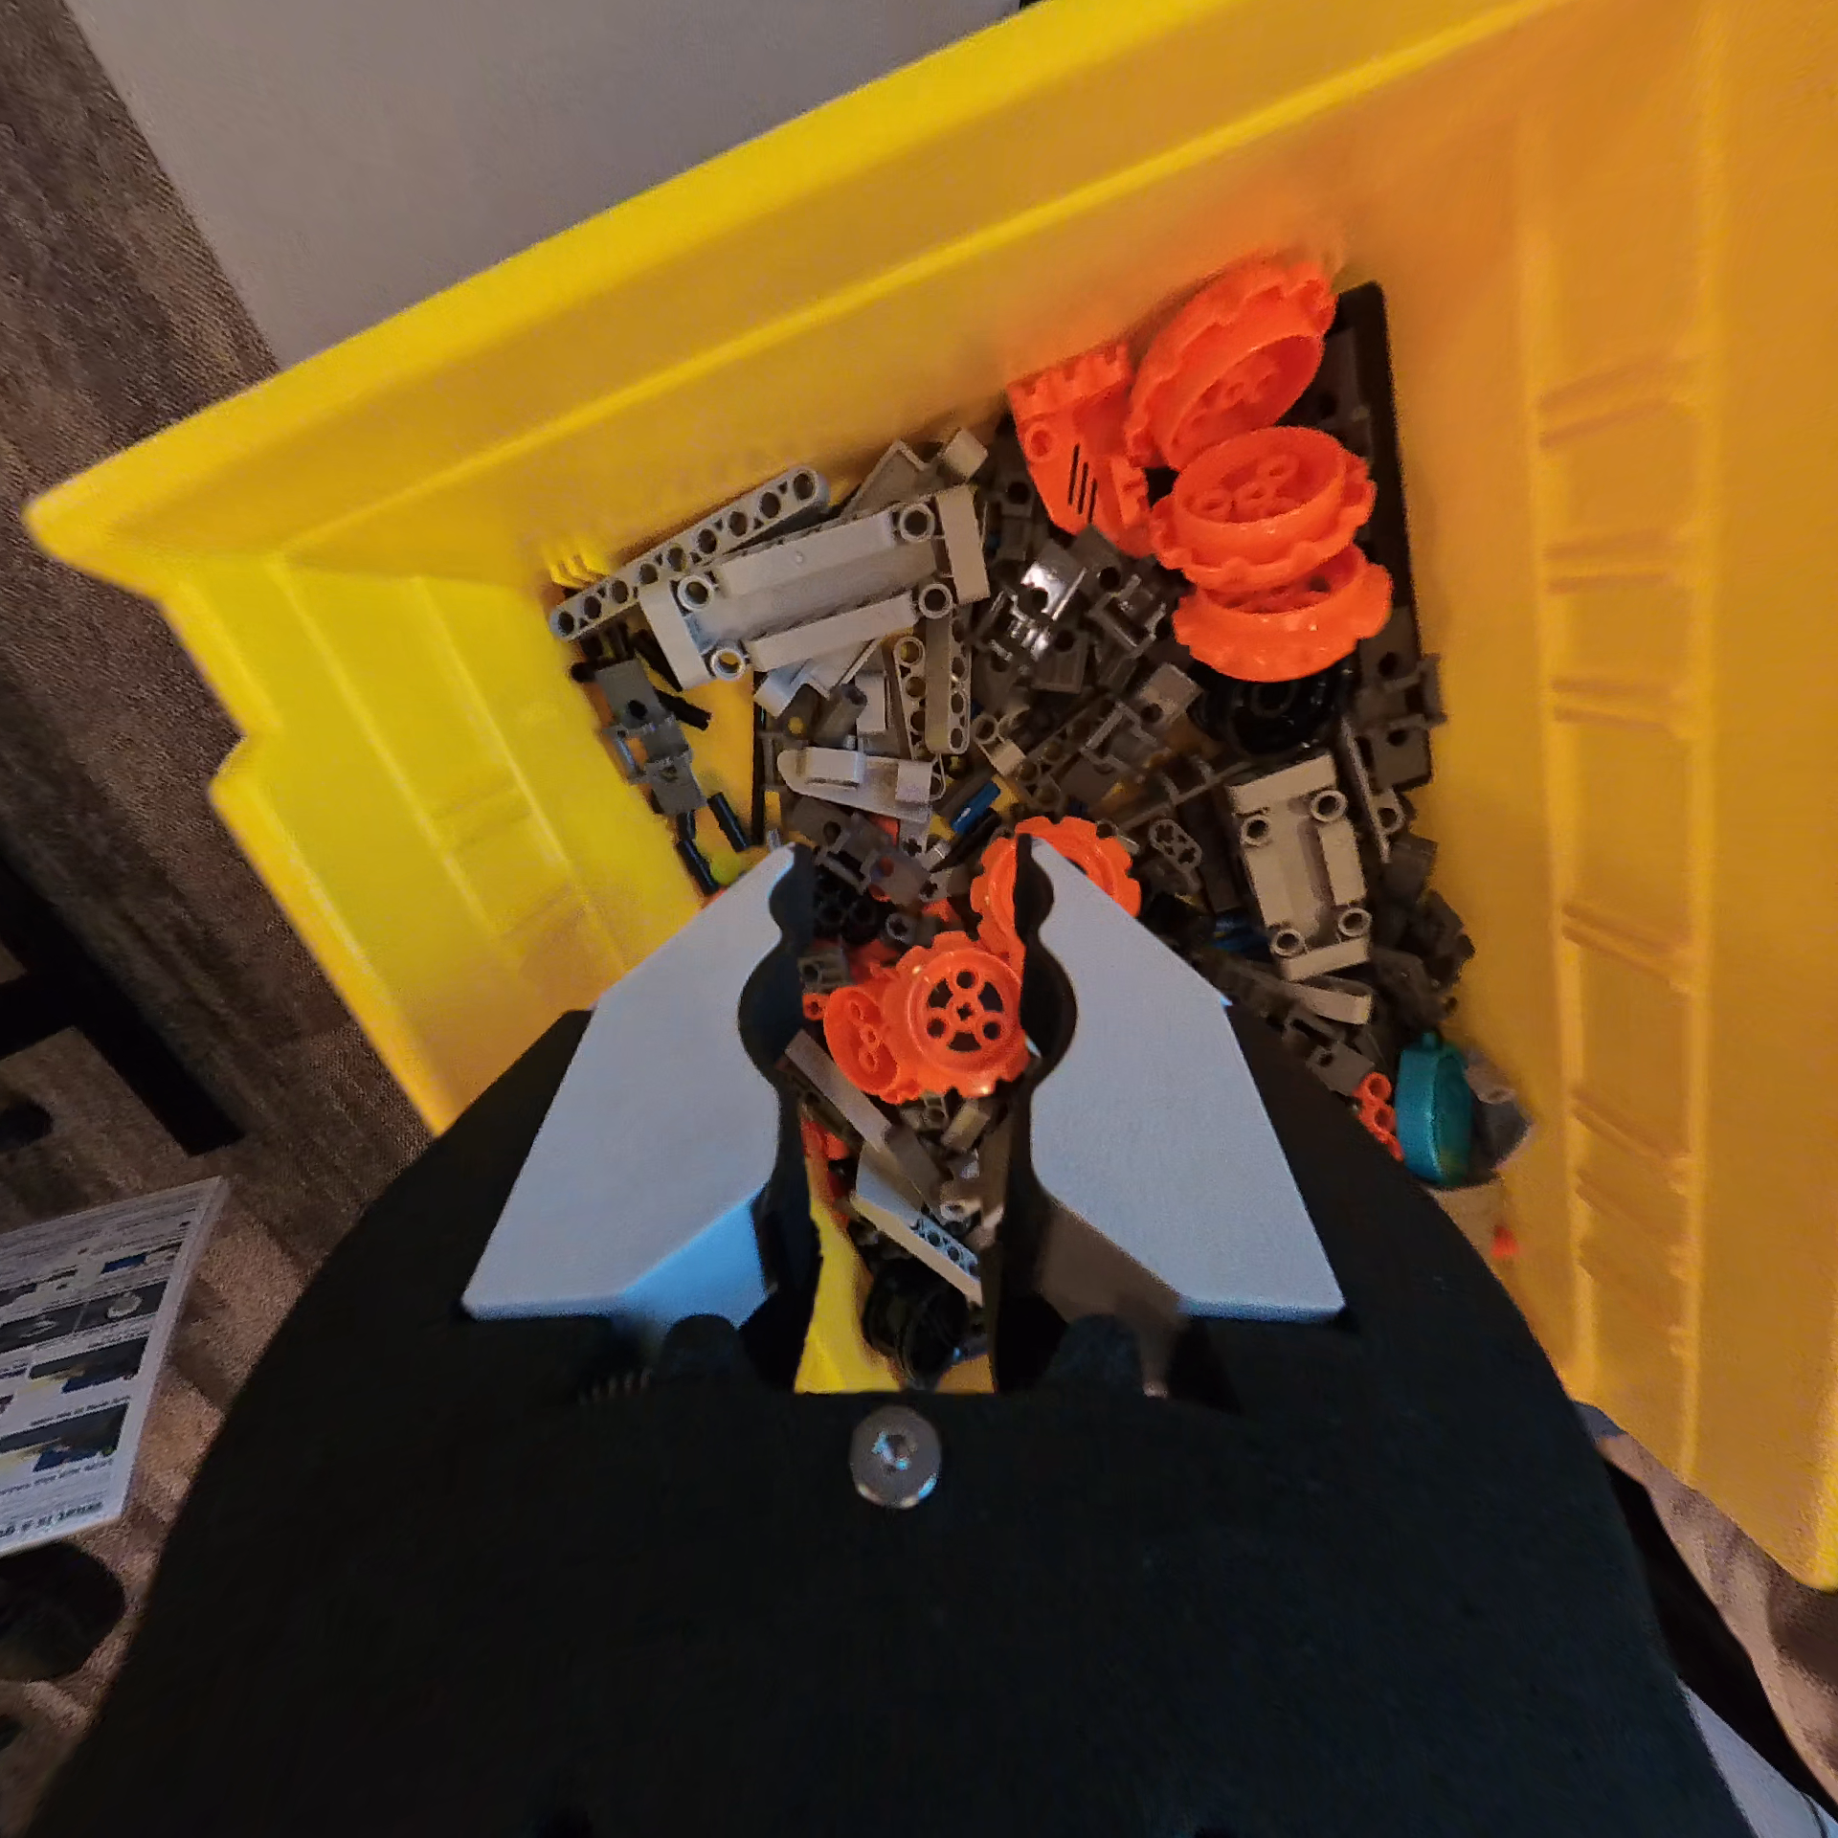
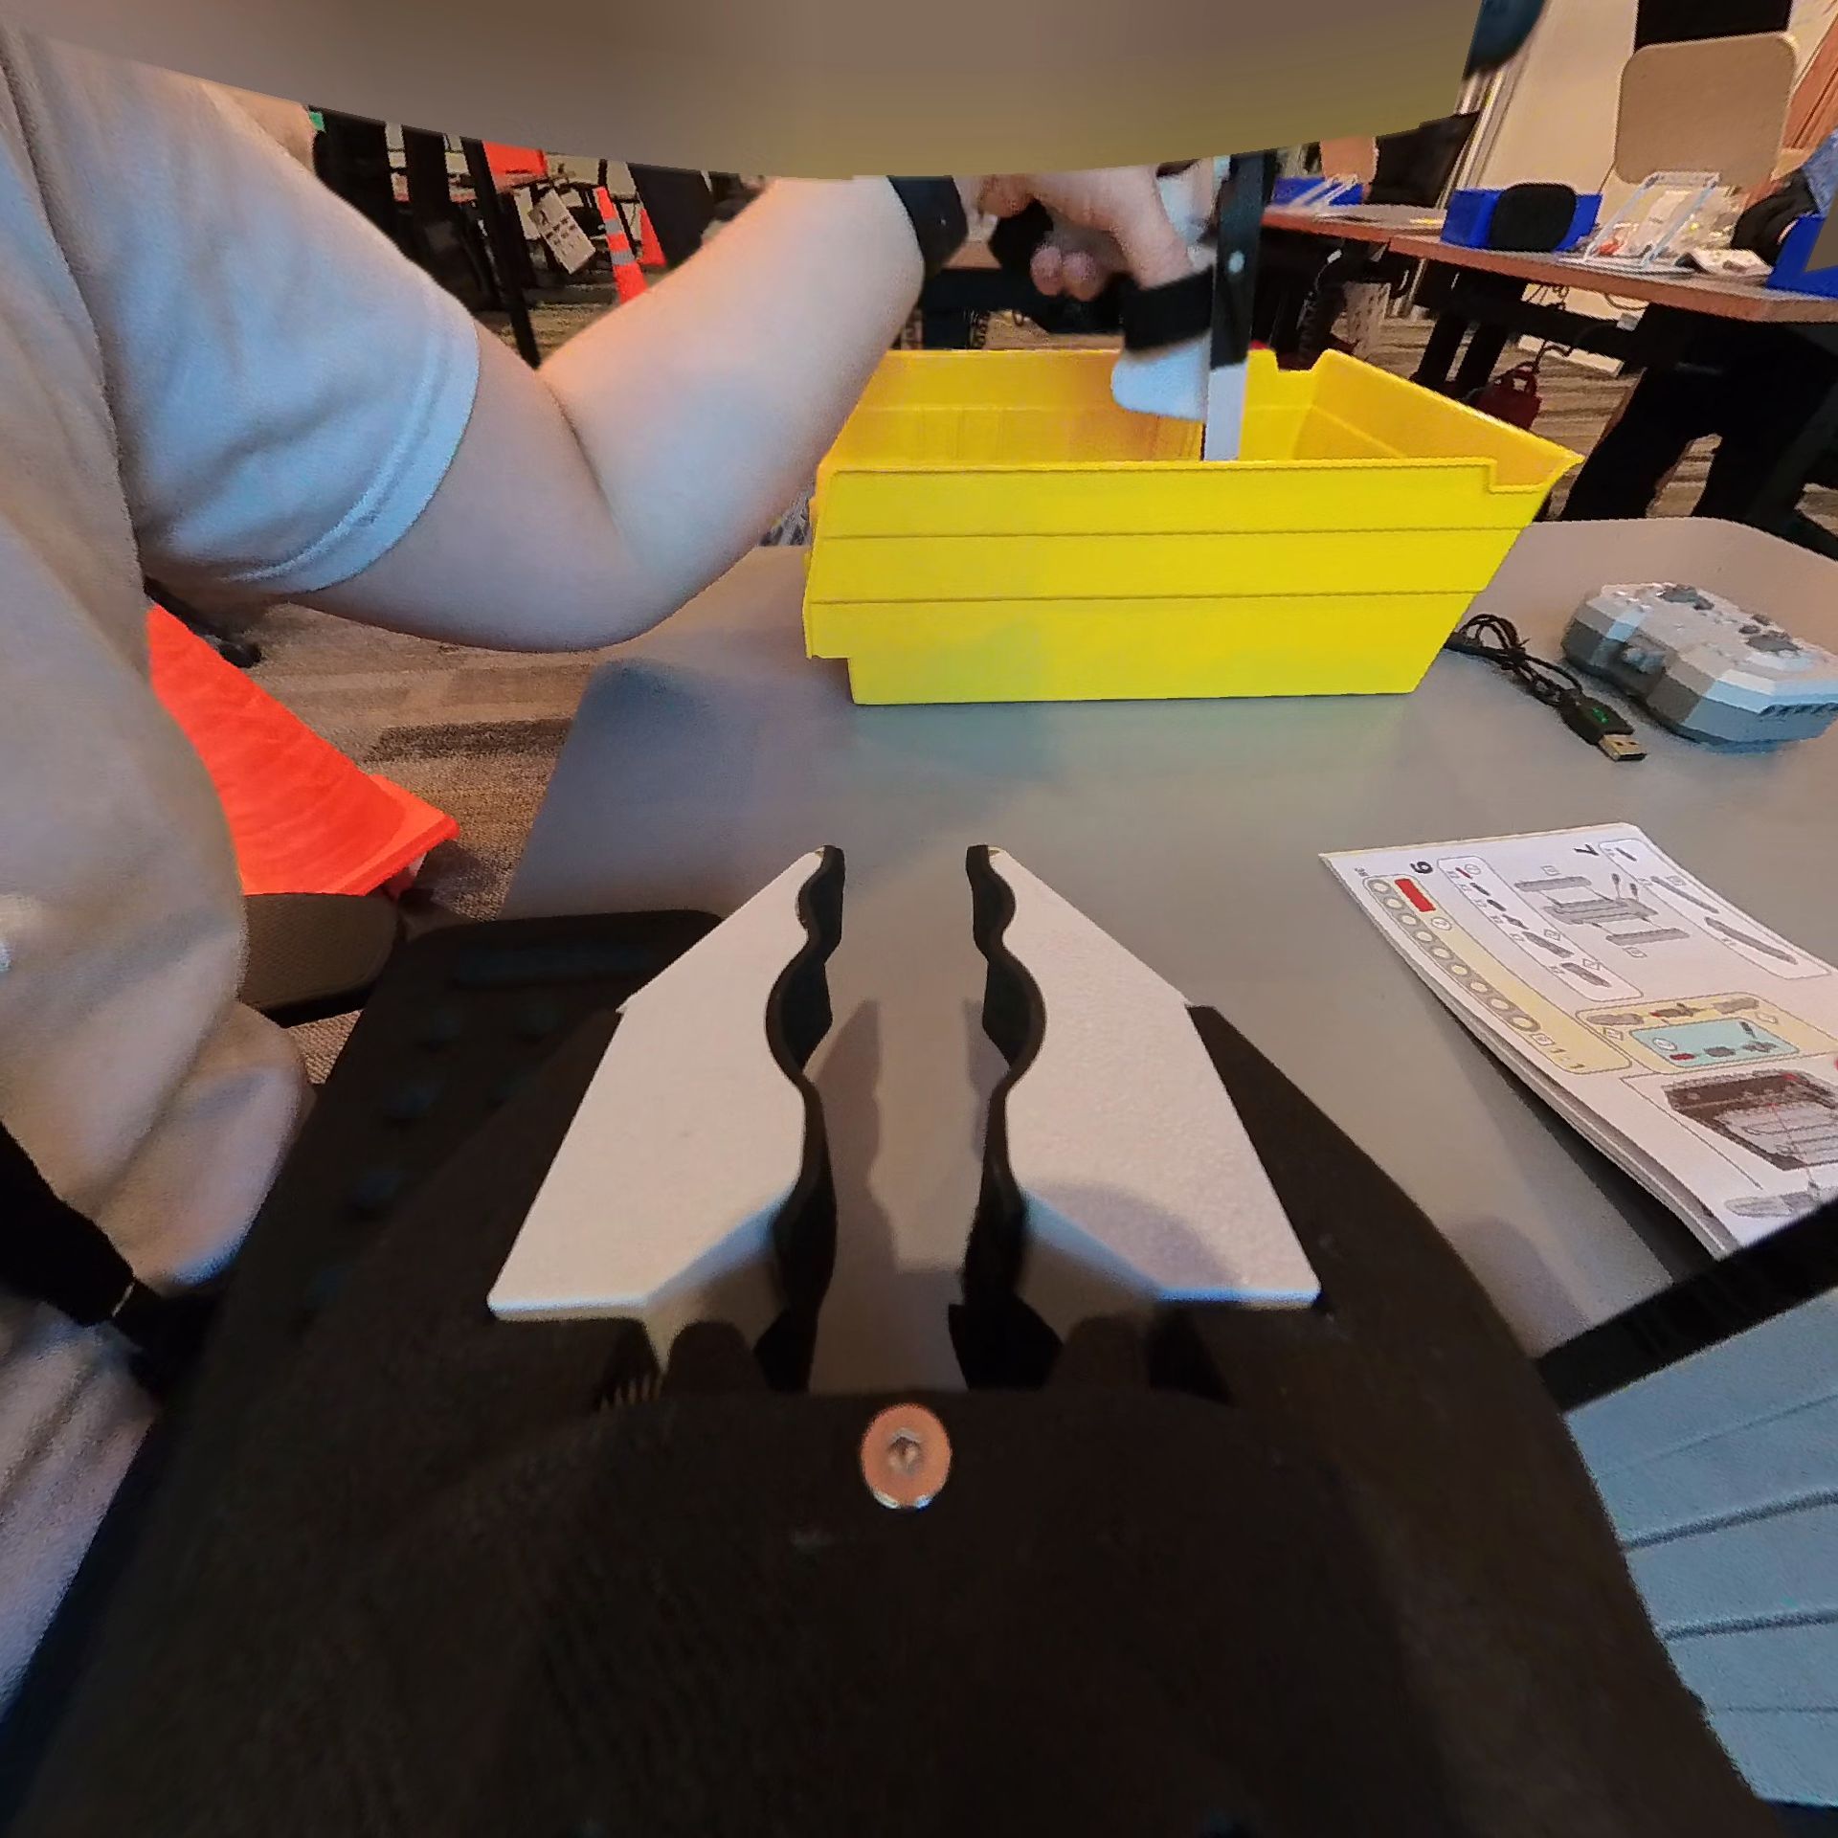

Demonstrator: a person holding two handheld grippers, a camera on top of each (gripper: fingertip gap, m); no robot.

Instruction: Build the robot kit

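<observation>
My left gripper (image 1: 910,865) is open and points down into a yellow bin (image 1: 696,328) full of grey, black and orange building parts. A small orange wheel hub (image 1: 960,1010) lies in the pile between the two fingers; I cannot tell if they touch it. Larger orange wheels (image 1: 1253,497) are stacked at the bin's far right corner. Long light grey beams (image 1: 796,587) lie at the far left. My right gripper (image 2: 903,860) is open and empty, low over the grey table (image 2: 1144,796), well short of the bin (image 2: 1144,597). The left gripper (image 2: 1223,398) also shows there, dipped into the bin.
An open instruction booklet (image 2: 1591,1005) lies on the table to the right. A grey building-block hub (image 2: 1701,661) with a black USB cable (image 2: 1552,686) sits beyond it. A person's arm (image 2: 646,428) reaches across on the left. An orange cone (image 2: 278,776) lies on the floor. Tip to tip, the grippers are about 35 cm apart. From my left tips it is roughly 5 cm to the small orange wheel hub (image 1: 960,1010); from my right, 35 cm.
</observation>
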